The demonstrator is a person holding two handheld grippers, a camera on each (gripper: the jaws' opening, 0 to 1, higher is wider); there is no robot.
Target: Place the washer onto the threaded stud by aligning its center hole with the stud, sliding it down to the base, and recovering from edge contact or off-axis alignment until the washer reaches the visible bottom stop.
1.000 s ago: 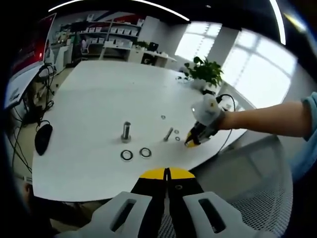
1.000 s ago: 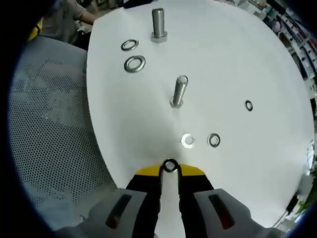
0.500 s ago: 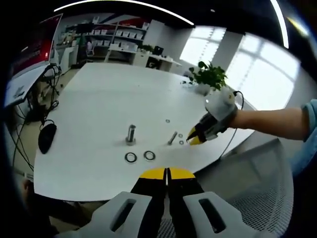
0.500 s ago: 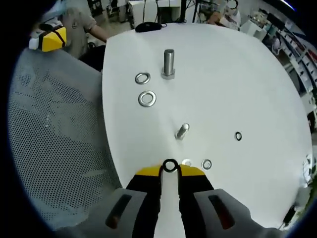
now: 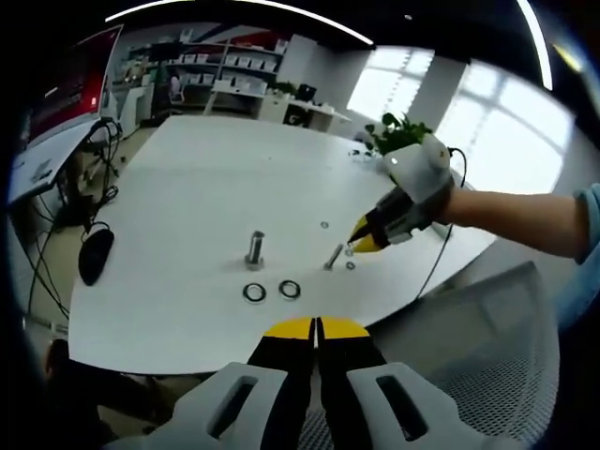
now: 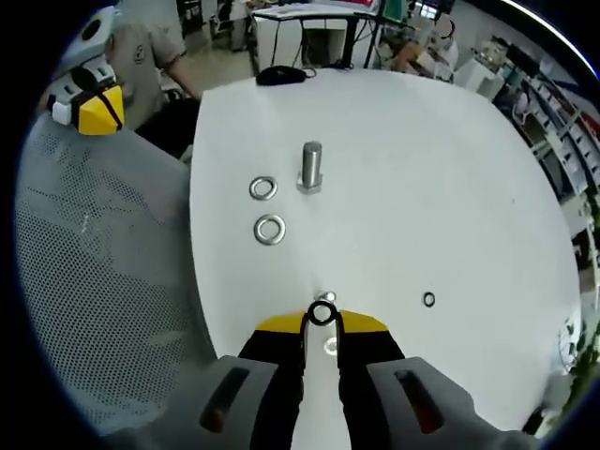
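Right tongs gripped small dark metal washer above short threaded steel stud; left tongs clenched, empty.

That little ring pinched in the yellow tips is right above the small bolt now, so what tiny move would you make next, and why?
Probably lower the right gripper gently, nudging sideways if the rim catches. Its jaws pinch the washer directly over the small stud, whose top peeks just past the ring, so the hole looks nearly lined up. Seen from the left gripper view, the washer is not yet down at the base.
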